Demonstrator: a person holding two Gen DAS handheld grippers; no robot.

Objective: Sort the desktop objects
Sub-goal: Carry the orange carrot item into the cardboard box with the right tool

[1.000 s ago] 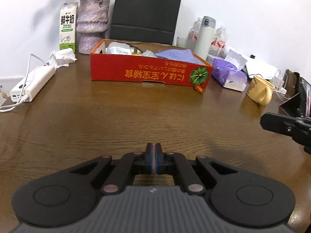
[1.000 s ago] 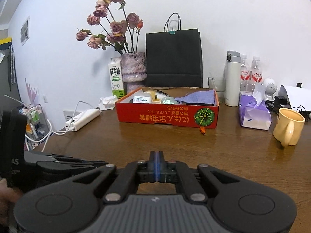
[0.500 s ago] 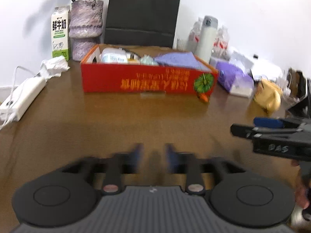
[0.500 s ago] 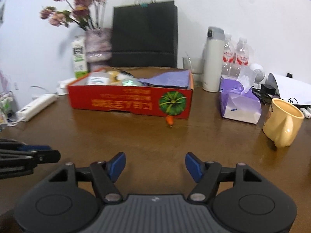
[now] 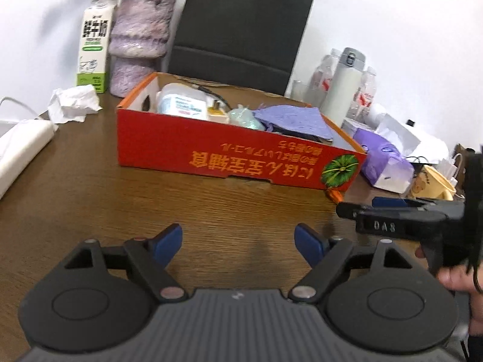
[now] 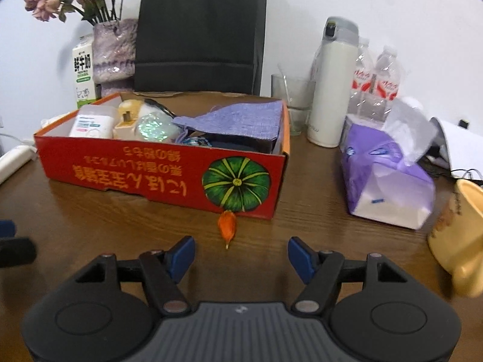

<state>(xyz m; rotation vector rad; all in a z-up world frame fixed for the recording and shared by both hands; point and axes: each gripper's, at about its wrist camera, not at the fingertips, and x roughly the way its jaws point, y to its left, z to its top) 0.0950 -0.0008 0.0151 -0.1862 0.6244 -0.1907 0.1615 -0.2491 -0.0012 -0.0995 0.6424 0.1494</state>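
From my left gripper's camera, the red cardboard box [image 5: 229,154] sits on the wooden table [image 5: 75,199], and everything else I place by it. Inside it, from its left end rightward: a white tub [image 5: 181,105], a cream plug [image 5: 218,114], a pale green bundle [image 5: 245,118] and a purple cloth [image 5: 297,120] draped over darker things I cannot make out. Behind the box stand a milk carton [image 5: 95,45], a vase [image 5: 139,42] and a black paper bag [image 5: 241,30]. My left gripper [image 5: 238,241] is empty, its jaws still widening over bare table in front of the box. My right gripper [image 5: 392,218] shows side-on off the box's right corner, over the small orange thing [image 5: 332,194].

From my right gripper's camera, the same box [image 6: 163,169] holds the same items (the cloth [image 6: 241,119] fills its right half). The orange piece [image 6: 227,226] lies touching the box's front wall below the pumpkin picture. Right of the box: a tissue pack [image 6: 386,178], a yellow mug [image 6: 459,235], a white flask [image 6: 333,84]. My right gripper [image 6: 240,256] stands spread, nothing between its pads, just short of the orange piece.
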